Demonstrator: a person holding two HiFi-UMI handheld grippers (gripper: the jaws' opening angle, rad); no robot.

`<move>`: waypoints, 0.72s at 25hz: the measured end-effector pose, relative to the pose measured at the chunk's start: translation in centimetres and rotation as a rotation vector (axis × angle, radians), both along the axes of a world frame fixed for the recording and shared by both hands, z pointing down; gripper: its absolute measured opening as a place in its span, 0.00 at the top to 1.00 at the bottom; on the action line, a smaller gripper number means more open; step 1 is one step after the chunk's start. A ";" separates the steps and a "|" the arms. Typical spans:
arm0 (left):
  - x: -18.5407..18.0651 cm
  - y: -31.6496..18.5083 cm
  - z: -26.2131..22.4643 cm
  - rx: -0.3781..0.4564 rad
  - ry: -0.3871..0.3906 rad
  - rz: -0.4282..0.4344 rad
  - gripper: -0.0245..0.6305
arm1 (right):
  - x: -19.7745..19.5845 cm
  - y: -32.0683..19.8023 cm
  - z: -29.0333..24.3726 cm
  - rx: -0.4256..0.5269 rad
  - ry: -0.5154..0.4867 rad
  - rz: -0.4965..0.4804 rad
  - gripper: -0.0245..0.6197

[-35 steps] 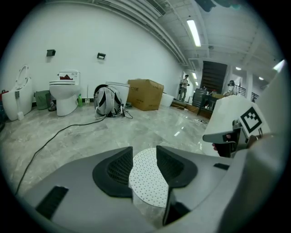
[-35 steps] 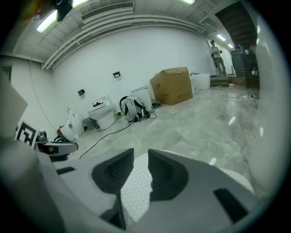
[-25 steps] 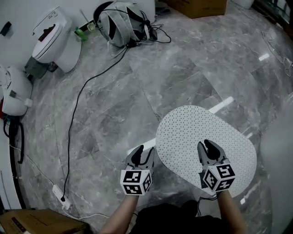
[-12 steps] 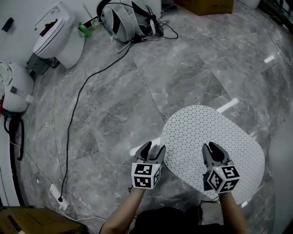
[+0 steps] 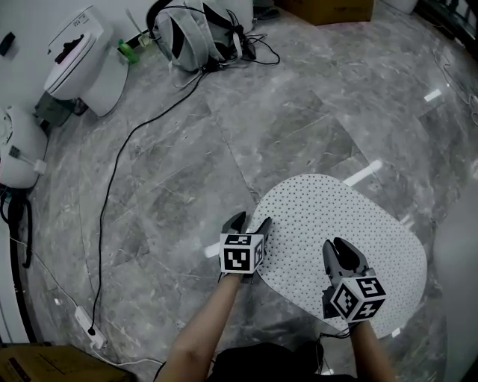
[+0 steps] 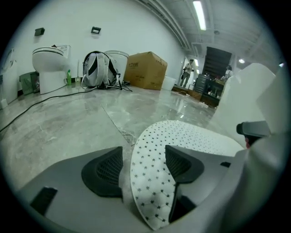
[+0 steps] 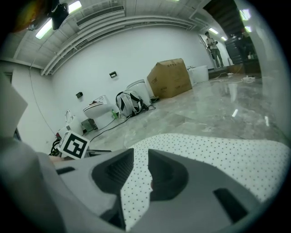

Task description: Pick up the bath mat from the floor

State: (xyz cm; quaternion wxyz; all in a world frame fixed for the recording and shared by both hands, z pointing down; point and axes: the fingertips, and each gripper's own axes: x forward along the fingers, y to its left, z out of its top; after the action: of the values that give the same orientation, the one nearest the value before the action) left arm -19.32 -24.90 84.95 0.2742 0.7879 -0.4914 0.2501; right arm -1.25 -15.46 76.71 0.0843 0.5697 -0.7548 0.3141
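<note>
The white dotted oval bath mat lies on the grey marble floor, its near side lifted. My left gripper is at the mat's left edge. In the left gripper view the curled mat edge stands between the jaws of the left gripper, which are opening, with a gap at the left pad. My right gripper is at the mat's near edge. The right gripper view shows the right gripper shut on the mat, whose edge passes through the narrow slot.
A toilet and a backpack stand at the far left by the wall. A black cable runs across the floor to a power strip. Cardboard boxes sit at the far top and near left corner.
My left gripper has moved right and forward from beside the mat onto its left edge, and its jaws have widened. The right gripper keeps its hold on the mat's near edge.
</note>
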 end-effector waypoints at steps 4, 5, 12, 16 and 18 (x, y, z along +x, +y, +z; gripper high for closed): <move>1.0 -2.1 1.0 -0.029 -0.050 0.034 0.51 | 0.9 0.4 0.1 -0.010 -0.009 0.031 0.80; 1.2 -2.4 1.3 -0.043 -0.061 0.044 0.50 | 1.1 0.5 0.2 -0.013 -0.012 0.039 0.81; 2.9 -2.0 3.3 -0.123 -0.117 0.145 0.48 | 2.2 1.2 0.4 -0.028 -0.020 0.074 0.80; 4.1 -0.7 3.6 -0.116 -0.153 0.226 0.45 | 2.0 1.3 0.3 -0.033 -0.026 0.075 0.80; 5.0 0.2 3.5 -0.129 -0.145 0.257 0.52 | 2.0 1.4 0.4 -0.036 -0.023 0.070 0.80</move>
State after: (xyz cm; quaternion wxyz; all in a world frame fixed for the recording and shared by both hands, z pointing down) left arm -14.36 -24.74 88.45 0.2538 0.8049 -0.3878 0.3706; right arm 0.70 -14.08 77.06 0.0750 0.5904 -0.7296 0.3370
